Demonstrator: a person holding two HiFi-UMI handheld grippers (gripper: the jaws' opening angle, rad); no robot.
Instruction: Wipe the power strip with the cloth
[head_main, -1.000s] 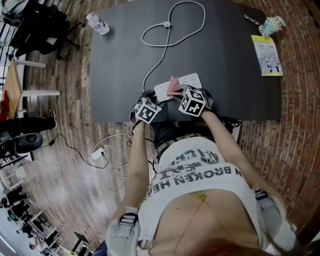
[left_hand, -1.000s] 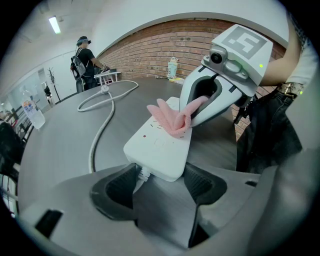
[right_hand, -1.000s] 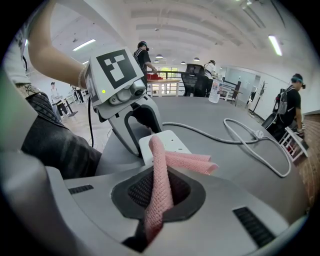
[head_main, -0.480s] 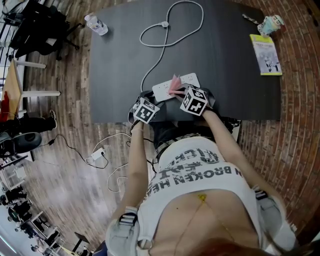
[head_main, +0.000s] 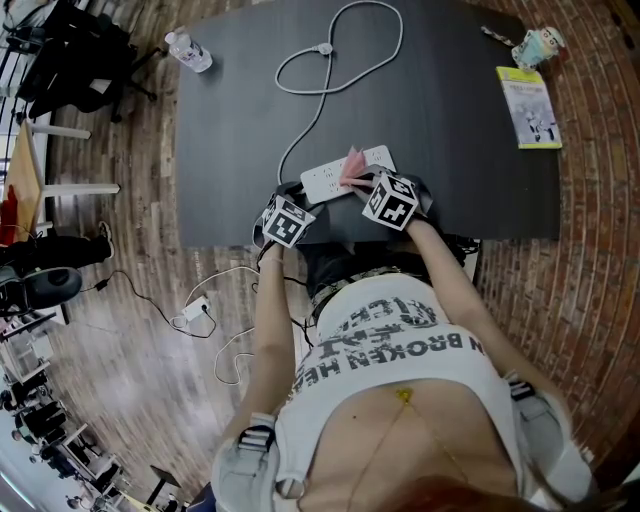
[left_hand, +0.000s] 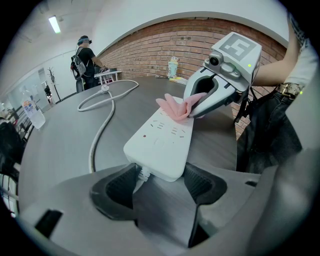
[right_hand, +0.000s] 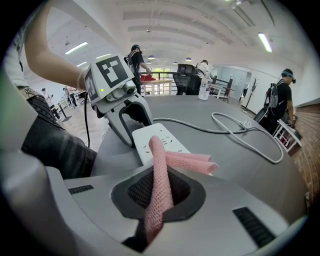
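A white power strip (head_main: 335, 174) lies near the front edge of the dark table (head_main: 450, 150). My left gripper (left_hand: 160, 184) is shut on its cable end, with the strip (left_hand: 160, 142) wedged between the two pads. My right gripper (right_hand: 159, 192) is shut on a pink cloth (right_hand: 160, 170), whose free folds rest on top of the strip (right_hand: 150, 137). From the head view the cloth (head_main: 352, 165) sits about the strip's middle, the left gripper (head_main: 298, 198) to its left and the right gripper (head_main: 372, 184) to its right.
The strip's white cable (head_main: 330, 60) loops over the back of the table. A water bottle (head_main: 188, 50) stands at the back left corner, a yellow booklet (head_main: 528, 107) and a small cup (head_main: 538, 45) at the back right. Chairs and people are beyond the table.
The right gripper has slid the cloth slightly to the right along the strip. The strip and left gripper have drifted a little to the left and away.
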